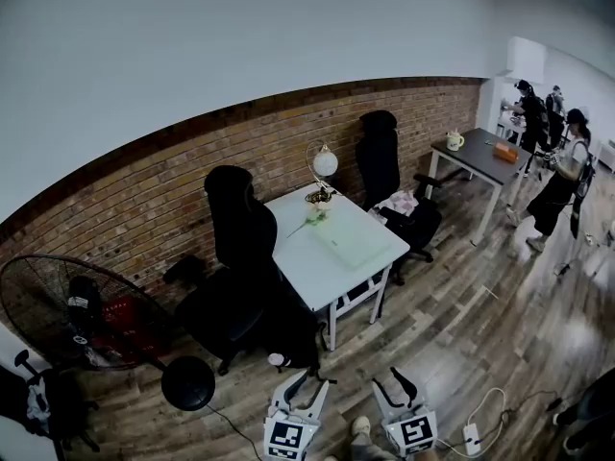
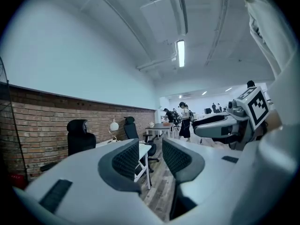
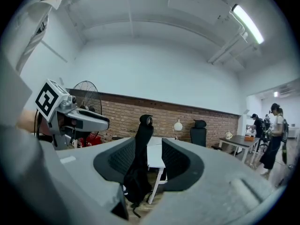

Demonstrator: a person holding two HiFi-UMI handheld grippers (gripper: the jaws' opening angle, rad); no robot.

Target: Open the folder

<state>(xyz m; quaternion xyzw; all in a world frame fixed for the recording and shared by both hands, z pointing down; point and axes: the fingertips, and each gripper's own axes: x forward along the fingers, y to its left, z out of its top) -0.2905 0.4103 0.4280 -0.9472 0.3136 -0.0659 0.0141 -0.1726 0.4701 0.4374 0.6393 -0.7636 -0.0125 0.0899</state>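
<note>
A pale green folder (image 1: 351,241) lies flat and closed on the white table (image 1: 303,267) in the middle of the room, far ahead of both grippers. My left gripper (image 1: 309,379) and right gripper (image 1: 394,384) hover side by side over the wooden floor at the bottom of the head view, pointing towards the table. The left gripper (image 2: 150,153) stands open with nothing between its pads, and so does the right gripper (image 3: 149,156). Only a distant black chair (image 3: 140,144) shows through the right gripper's gap. I cannot make out the folder in either gripper view.
Two black office chairs (image 1: 240,229) (image 1: 380,157) flank the table, which also carries a globe lamp (image 1: 324,164). A large floor fan (image 1: 67,310) stands at the left. A second table (image 1: 476,157) and people (image 1: 562,176) are at the far right. A power strip (image 1: 472,438) lies on the floor.
</note>
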